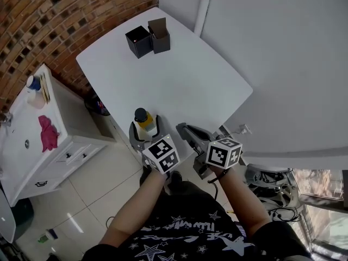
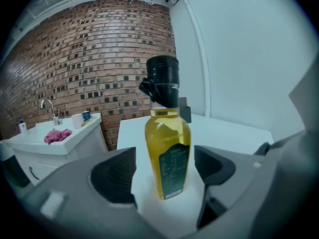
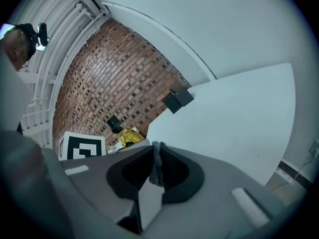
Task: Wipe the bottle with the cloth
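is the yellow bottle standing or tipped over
Upright: the yellow black-capped bottle stands on its base on the white table, cap uppermost.

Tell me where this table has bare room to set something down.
Bare: the middle and right side of the white table, between the two black boxes at the far edge and the black-capped yellow bottle. Crowded: the near edge, around it.

Head cam's up high, looking steeply down on the white table [image 1: 179, 75] & both forearms. Left gripper view sits low, v. close behind the bottle [image 2: 167, 148], facing the brick wall [image 2: 89, 63]. Right gripper view, rolled sideways, looks across the tabletop. All three share bottle, wall & black boxes [image 3: 177, 99].
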A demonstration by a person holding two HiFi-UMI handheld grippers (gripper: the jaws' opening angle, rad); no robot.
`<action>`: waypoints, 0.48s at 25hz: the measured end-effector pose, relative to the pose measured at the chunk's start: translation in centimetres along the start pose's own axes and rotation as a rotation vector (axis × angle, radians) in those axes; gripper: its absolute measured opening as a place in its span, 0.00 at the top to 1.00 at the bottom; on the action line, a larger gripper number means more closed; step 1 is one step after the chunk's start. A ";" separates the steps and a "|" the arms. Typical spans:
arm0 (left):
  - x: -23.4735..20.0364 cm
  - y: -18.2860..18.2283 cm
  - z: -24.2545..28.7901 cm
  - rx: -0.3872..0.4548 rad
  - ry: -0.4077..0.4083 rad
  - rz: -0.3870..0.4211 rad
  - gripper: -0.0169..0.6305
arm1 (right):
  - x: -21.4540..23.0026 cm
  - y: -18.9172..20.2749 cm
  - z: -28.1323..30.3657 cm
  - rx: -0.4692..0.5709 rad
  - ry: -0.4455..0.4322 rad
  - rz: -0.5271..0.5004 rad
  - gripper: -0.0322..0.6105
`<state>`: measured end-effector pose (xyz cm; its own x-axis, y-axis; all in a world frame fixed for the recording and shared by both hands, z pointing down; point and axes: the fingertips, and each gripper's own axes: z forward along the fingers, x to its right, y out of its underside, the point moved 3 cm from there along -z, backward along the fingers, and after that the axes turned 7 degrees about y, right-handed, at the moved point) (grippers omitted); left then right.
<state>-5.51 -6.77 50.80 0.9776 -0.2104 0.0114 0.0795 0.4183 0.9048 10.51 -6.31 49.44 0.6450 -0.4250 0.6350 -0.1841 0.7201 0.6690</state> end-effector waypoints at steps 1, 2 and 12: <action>-0.1 0.0 0.1 -0.003 -0.010 -0.008 0.41 | 0.1 0.0 0.0 -0.004 0.000 0.000 0.89; -0.1 0.0 0.2 -0.004 -0.019 -0.018 0.41 | 0.2 0.1 -0.1 -0.007 0.000 0.000 0.89; 0.0 -0.3 0.2 0.018 0.029 -0.005 0.56 | 0.3 -0.2 0.6 -0.010 -0.004 0.004 0.89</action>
<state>-5.62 -7.10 50.65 0.9824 -0.1867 -0.0052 0.0811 0.4012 0.9124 10.29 -6.91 49.74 0.6412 -0.4245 0.6393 -0.1795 0.7271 0.6627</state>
